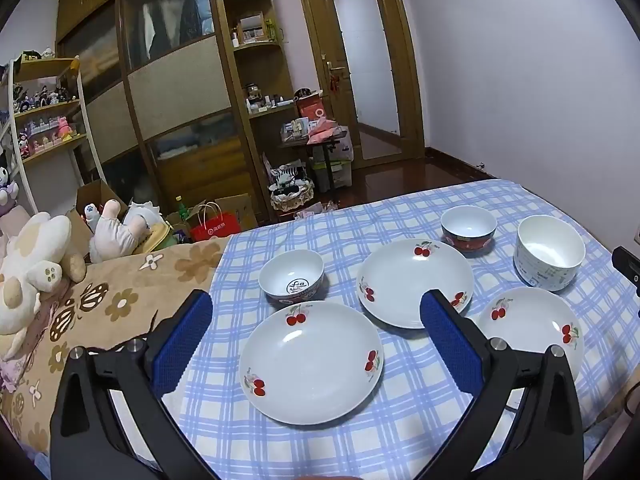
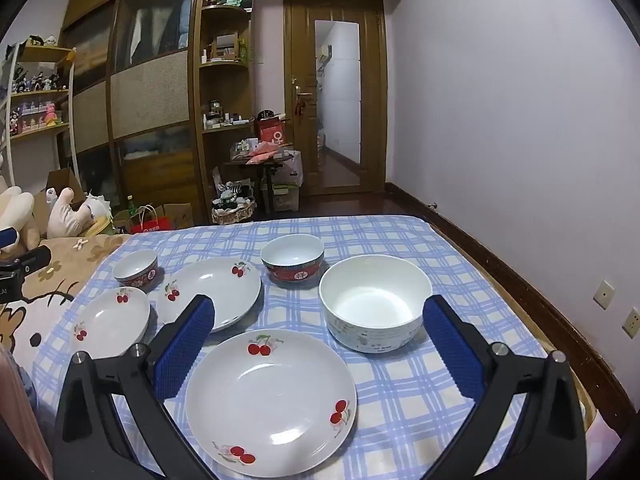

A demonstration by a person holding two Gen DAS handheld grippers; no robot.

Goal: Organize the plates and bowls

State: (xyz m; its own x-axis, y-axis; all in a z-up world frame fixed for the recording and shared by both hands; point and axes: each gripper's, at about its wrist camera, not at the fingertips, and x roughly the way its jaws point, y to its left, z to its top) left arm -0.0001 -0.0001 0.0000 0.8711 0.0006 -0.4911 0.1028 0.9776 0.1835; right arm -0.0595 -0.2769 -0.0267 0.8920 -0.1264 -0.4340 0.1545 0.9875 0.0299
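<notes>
Your left gripper (image 1: 316,312) and right gripper (image 2: 319,316) both hover with jaws spread wide, grasping nothing. Ahead, on the blue-and-white checked cloth (image 2: 400,392) covering the bed, three round white cherry-print plates (image 1: 311,362) (image 1: 414,282) (image 1: 530,326) lie flat, face up, apart from one another. Two small red-patterned bowls (image 1: 291,276) (image 1: 469,229) and one large white bowl (image 2: 375,302) stand upright. Every dish is empty.
</notes>
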